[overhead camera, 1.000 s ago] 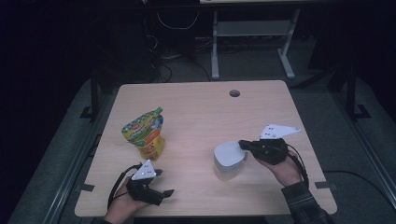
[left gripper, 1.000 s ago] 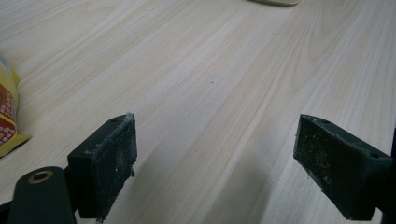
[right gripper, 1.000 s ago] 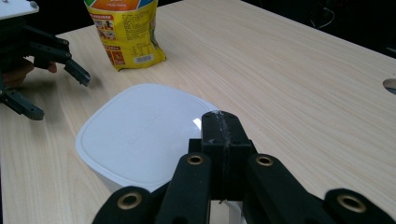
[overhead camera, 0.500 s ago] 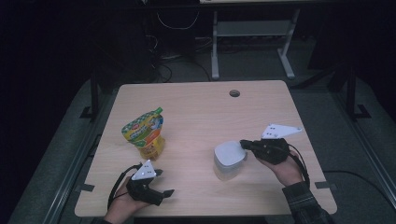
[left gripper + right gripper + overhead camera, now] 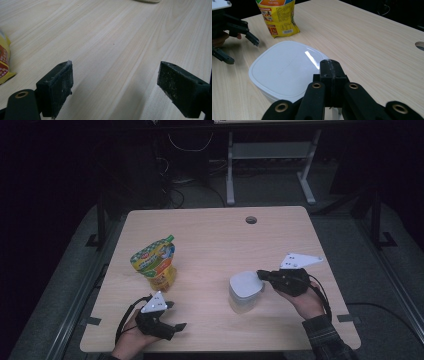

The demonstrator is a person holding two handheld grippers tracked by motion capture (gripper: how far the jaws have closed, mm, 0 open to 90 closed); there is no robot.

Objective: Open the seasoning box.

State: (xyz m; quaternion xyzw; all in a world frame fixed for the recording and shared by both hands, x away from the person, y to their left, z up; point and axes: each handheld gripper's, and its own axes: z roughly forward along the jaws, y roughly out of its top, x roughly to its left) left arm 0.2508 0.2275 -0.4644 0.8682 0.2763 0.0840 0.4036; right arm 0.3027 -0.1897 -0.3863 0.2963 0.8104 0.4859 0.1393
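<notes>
Right gripper view shows my right gripper (image 5: 331,65) squeezed tight with nothing in it, its tip just over the edge of the white tub (image 5: 284,71) near the table's middle. I might knock the tub sideways. My left gripper (image 5: 115,87) is wide open, empty.

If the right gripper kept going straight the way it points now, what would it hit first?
The white lidded container. The right gripper, jaws shut, points left at its lid edge and looks to be at it or touching already; depth is unclear. Beyond lies the yellow snack pouch.
</notes>
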